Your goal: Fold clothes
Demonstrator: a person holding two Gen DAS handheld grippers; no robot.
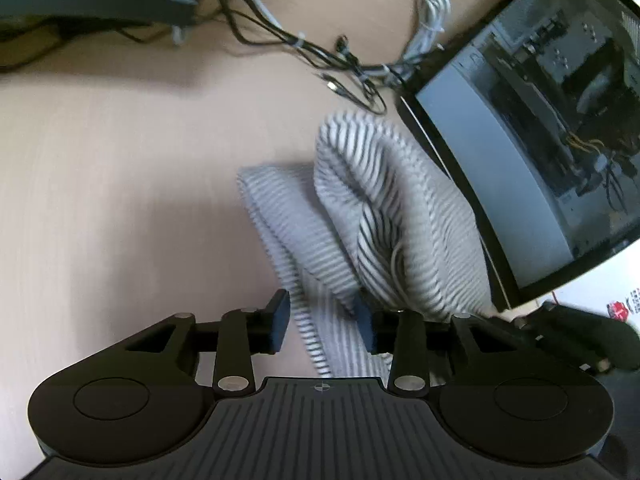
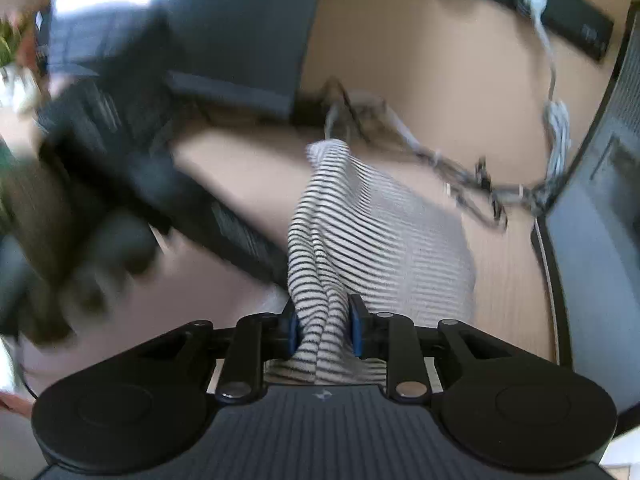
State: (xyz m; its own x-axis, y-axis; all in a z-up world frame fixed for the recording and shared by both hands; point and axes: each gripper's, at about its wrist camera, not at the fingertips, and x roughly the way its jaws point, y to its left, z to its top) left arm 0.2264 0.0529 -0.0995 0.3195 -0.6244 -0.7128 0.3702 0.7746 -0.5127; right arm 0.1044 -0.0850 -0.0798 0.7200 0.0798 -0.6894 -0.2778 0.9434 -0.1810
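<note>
- Right tongs (image 2: 323, 326) clamped on bunched striped shirt (image 2: 360, 232), lifted off bench (image 2: 440, 80); could slip from so small a pinch.
- Left tongs (image 1: 325, 322) parted around shirt edge, pads not pressing; might miss it.
- Could snag cables (image 1: 320, 52) or bump monitor (image 1: 540, 140).

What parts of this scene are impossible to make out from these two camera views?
- Black-and-white striped garment: what kind is unclear, bunched up in both views.
- Left gripper: cloth lies between the fingers in the left wrist view, but pad contact is not visible.
- Dark blurred bulk, right wrist view: motion blur hides what it is.
- Glass-sided computer case: cut off by the edge.
- Tangled cables: too small to trace.
</note>
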